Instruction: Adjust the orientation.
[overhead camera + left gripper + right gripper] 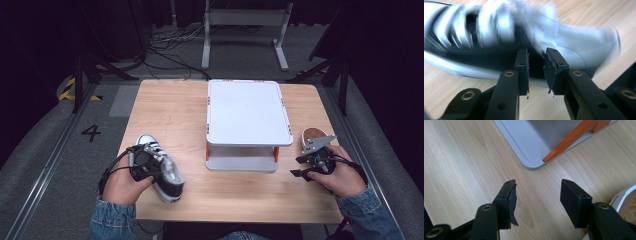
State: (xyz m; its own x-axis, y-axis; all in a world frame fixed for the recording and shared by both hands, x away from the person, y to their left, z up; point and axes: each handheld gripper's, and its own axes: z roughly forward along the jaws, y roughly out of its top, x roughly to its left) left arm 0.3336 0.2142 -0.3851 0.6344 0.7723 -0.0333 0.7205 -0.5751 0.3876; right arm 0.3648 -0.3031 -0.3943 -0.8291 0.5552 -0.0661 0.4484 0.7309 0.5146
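Note:
A black-and-white sneaker (162,172) lies tilted near the table's front left; it is blurred in the left gripper view (499,32). My left gripper (536,62) is right against its dark side, pads a small gap apart and not pressing on it. In the high view the left gripper (144,161) sits at the shoe's near side. A second sneaker (314,136), insole up, lies at the right edge, and its white rim (624,195) is beside my right gripper (537,192). The right gripper (301,166) stands open over bare wood.
A white two-level rack (248,112) with orange legs (571,141) stands at the table's middle back; its lower shelf corner (524,147) lies just ahead of the right gripper. The wooden table (165,110) ends close behind both hands.

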